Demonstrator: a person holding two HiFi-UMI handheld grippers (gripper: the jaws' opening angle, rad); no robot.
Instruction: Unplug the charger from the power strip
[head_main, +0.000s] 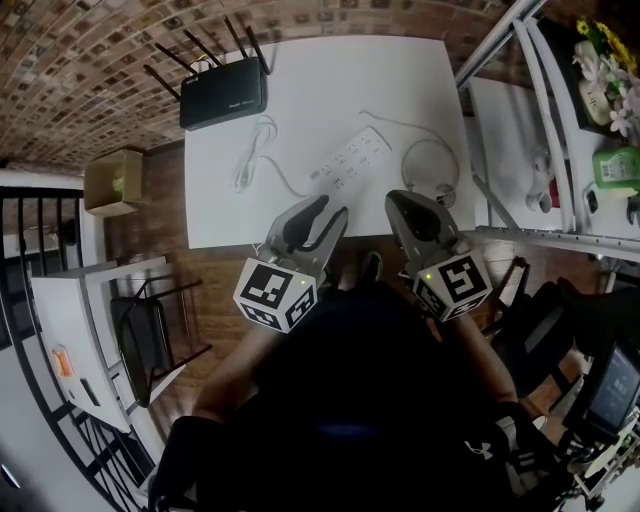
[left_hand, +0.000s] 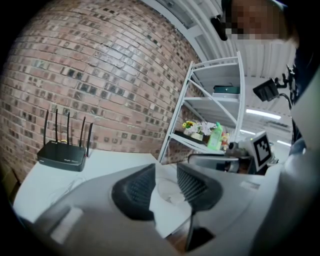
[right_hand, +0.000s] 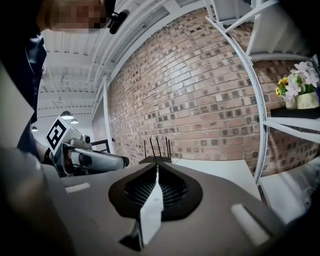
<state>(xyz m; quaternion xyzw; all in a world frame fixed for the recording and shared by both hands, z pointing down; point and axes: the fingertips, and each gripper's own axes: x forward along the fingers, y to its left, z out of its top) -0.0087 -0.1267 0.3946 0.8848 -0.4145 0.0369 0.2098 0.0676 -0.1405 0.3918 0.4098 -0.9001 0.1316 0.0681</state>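
A white power strip (head_main: 348, 160) lies slantwise in the middle of the white table (head_main: 320, 80); its cord runs off to the right. A loose white cable (head_main: 250, 155) lies to its left and a coiled cable (head_main: 432, 165) to its right. I cannot make out a charger in any socket. Both grippers hover over the table's near edge, apart from the strip. My left gripper (head_main: 332, 210) (left_hand: 165, 172) is open with nothing between its fingers. My right gripper (head_main: 408, 198) (right_hand: 157, 167) is shut on nothing. The left gripper view shows the coiled cable (left_hand: 167, 192) past the jaws.
A black router (head_main: 222, 95) (left_hand: 62, 155) with several antennas stands at the table's far left corner, against a brick wall. A white metal shelf (head_main: 560, 120) (left_hand: 210, 130) with flowers and a green bottle stands to the right. A cardboard box (head_main: 112, 180) and chairs are at the left.
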